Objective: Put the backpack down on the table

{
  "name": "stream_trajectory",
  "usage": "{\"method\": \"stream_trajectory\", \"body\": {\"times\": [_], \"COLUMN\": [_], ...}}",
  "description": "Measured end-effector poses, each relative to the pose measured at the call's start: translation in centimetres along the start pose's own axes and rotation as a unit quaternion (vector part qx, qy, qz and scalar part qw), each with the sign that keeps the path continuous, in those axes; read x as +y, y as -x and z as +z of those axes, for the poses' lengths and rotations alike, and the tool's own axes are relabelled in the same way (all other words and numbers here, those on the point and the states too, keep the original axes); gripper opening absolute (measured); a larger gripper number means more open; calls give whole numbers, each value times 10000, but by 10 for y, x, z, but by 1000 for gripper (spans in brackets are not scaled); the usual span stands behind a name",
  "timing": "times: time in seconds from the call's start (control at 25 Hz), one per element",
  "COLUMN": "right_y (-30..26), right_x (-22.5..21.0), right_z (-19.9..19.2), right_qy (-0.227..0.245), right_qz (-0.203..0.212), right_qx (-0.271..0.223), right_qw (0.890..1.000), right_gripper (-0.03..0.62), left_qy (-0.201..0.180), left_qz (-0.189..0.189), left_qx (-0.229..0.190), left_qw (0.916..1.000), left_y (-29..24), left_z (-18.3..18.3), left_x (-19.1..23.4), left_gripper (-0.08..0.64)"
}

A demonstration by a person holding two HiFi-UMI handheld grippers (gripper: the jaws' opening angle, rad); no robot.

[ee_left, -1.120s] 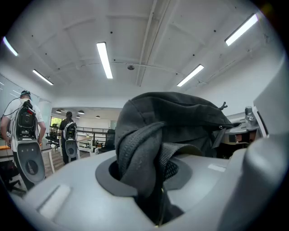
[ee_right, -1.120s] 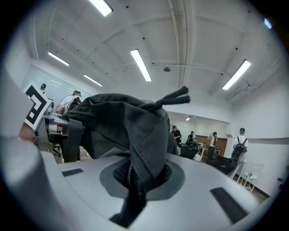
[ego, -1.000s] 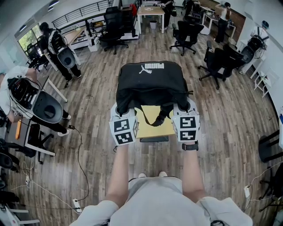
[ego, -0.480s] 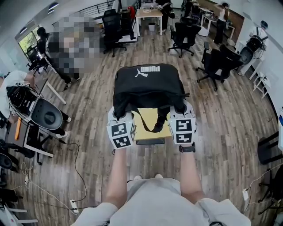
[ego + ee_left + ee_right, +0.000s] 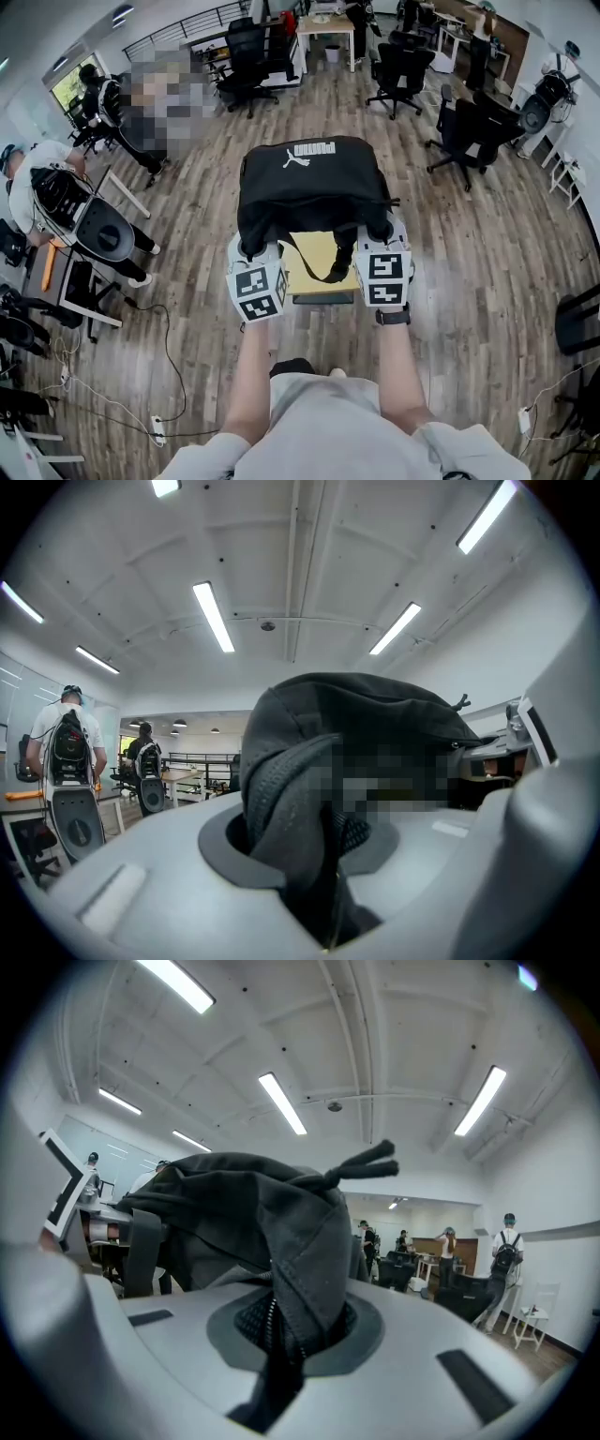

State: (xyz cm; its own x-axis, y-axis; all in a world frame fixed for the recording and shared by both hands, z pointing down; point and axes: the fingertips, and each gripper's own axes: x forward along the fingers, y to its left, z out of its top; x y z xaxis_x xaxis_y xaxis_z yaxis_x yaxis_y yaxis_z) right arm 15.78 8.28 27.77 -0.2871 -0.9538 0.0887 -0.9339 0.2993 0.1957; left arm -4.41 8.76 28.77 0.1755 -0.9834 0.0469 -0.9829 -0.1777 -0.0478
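Observation:
A black backpack (image 5: 314, 178) with a white logo hangs in the air between my two grippers, above a small yellow-topped table (image 5: 313, 272). My left gripper (image 5: 251, 251) is shut on the fabric of its left side, and the dark cloth (image 5: 300, 761) bunches up out of the jaws in the left gripper view. My right gripper (image 5: 380, 239) is shut on the right side, where folded fabric and a zipper (image 5: 281, 1241) are pinched between the jaws. A strap loops down over the table top. Most of the table is hidden under the bag.
Black office chairs (image 5: 398, 70) stand ahead and at the right (image 5: 464, 131). People wearing backpacks (image 5: 66, 202) stand at the left near a desk. A wooden table (image 5: 328, 26) is far ahead. Cables (image 5: 169, 356) trail over the wood floor at the lower left.
The floor, chairs and people have shifted in the head view as the person moved. Both grippers keep the same hold on the backpack, still over the yellow table.

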Motion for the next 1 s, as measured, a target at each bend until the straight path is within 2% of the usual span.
{"method": "stream_trajectory", "body": {"times": [0.24, 0.44, 0.64, 1.0], "right_y": [-19, -49, -96, -182], "right_x": [3, 8, 4, 15], "right_z": [5, 6, 4, 10], "right_qy": [85, 86, 126, 153], "right_qz": [68, 58, 58, -216], "right_qx": [-38, -87, -61, 73], "right_qw": [9999, 9999, 9999, 9996], "right_gripper": [32, 32, 32, 32], "left_qy": [192, 194, 192, 381], "left_qz": [114, 73, -118, -358], "left_qx": [1, -57, -56, -105], "left_qw": [9998, 9998, 9997, 9986], "left_y": [-13, -39, -87, -166], "left_z": [-7, -7, -7, -10], "left_x": [11, 29, 47, 98], "left_gripper": [110, 110, 112, 118]}}
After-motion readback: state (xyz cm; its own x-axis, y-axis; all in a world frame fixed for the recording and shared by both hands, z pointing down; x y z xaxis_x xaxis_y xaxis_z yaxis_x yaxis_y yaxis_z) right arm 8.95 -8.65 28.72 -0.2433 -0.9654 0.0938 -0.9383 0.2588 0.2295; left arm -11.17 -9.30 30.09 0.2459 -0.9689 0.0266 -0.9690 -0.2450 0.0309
